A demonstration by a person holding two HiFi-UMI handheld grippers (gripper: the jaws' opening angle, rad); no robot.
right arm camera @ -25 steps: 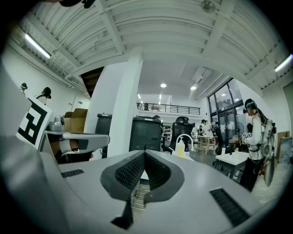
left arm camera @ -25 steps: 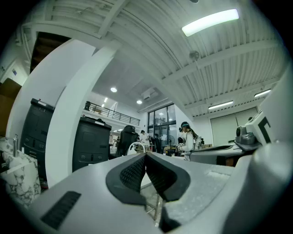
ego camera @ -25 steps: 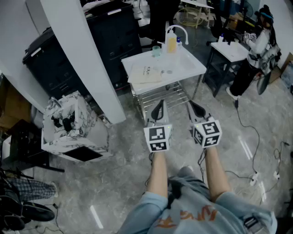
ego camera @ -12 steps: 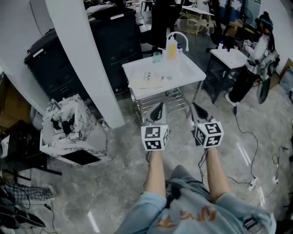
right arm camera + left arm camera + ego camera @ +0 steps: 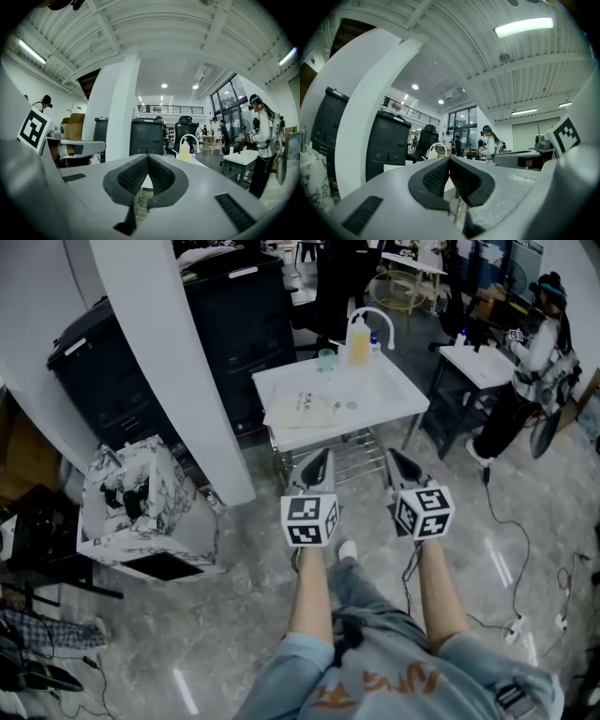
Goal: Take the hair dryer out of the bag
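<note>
Left tongs: clenched, empty, level, just short of the bench at its near edge. Right tongs: clenched, empty, level, same near edge, further right. Bag: cream, flat on the bench, left half, toward the front. Hair dryer: not visible. Yellow bottle, green cup: bench's far edge.

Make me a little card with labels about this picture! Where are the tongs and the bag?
left tongs: shut, empty, pointing toward the table
right tongs: shut, empty, beside the left one
bag: lying flat on the white table, nothing touching it
hair dryer: not in sight
also there: yellow bottle, green cup
</note>
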